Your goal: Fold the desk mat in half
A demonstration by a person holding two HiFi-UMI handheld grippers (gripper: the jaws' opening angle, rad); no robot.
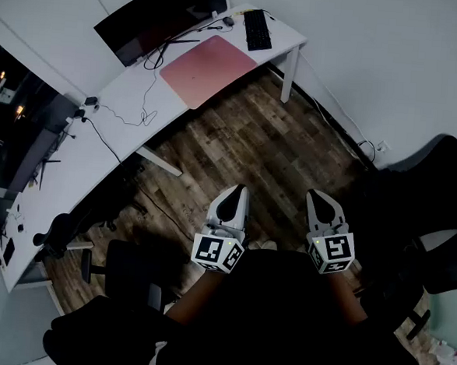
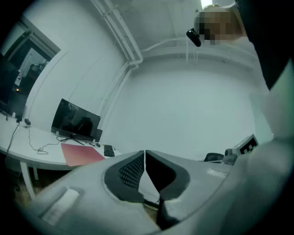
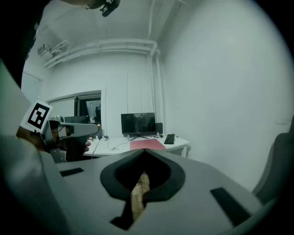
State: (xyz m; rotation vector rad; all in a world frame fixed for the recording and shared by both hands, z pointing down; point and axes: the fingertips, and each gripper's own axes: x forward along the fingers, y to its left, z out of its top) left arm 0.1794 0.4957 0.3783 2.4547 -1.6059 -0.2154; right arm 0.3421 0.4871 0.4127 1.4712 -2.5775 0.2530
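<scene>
Start of task. Mat (image 1: 209, 69) lies flat and unfolded at the near edge of the far desk (image 1: 134, 78), presumably for easy reach. Left gripper (image 1: 238, 192) and right gripper (image 1: 319, 197), jaws together and empty, hang close to the body, well apart from it, likely awaiting the approach.

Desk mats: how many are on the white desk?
1. The pink desk mat lies flat, unfolded, at the far end of the desk, in front of the monitor and beside the keyboard. The left stretch is dark; another could hide there.
</scene>
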